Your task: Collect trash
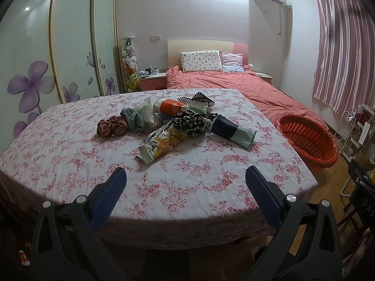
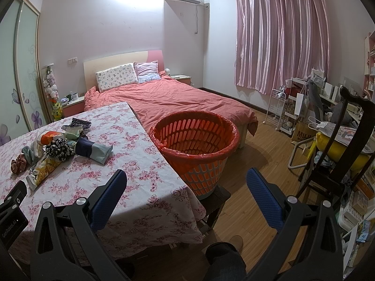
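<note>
- Trash pile (image 1: 173,121) sits mid-table, left of the basket (image 2: 194,140).
- Left gripper (image 1: 186,178) and right gripper (image 2: 187,180) hang spread wide, empty.
- Snack wrapper (image 1: 161,145) lies nearest; pinching its flat middle looks best.

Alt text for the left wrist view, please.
The open left gripper hovers over a floral-clothed table bearing a pile of wrappers and fabric items, nearest a yellow-green snack packet. An orange slotted plastic basket stands at right; a pink bed lies behind.
</note>
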`<state>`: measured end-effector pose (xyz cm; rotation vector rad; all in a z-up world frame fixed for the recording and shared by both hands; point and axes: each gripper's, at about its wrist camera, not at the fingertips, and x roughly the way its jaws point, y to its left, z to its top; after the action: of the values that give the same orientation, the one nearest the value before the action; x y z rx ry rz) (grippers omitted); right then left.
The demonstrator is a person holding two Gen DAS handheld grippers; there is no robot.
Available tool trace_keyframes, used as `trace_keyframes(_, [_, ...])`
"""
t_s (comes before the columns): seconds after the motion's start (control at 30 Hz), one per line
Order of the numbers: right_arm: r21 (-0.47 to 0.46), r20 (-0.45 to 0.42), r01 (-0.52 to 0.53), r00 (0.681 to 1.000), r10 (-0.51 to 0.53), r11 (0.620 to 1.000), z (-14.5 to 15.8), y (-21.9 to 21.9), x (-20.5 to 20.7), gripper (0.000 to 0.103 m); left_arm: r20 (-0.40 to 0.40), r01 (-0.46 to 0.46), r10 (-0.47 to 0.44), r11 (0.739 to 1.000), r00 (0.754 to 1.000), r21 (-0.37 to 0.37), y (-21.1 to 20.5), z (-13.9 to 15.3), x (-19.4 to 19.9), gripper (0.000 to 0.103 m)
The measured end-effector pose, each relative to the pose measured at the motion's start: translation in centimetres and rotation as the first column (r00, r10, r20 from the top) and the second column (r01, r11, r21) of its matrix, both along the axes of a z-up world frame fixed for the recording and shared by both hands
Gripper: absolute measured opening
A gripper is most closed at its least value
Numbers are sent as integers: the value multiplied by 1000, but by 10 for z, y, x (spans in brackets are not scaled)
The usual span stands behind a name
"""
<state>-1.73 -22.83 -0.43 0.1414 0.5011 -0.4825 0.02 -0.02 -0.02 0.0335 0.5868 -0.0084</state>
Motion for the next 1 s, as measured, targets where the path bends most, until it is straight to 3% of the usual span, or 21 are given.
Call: trace_keyframes(1.0, [1, -4, 0, 1000, 0, 1000, -3, 0, 3, 101, -7, -1, 1, 1000, 1000, 0, 0, -1, -3, 99])
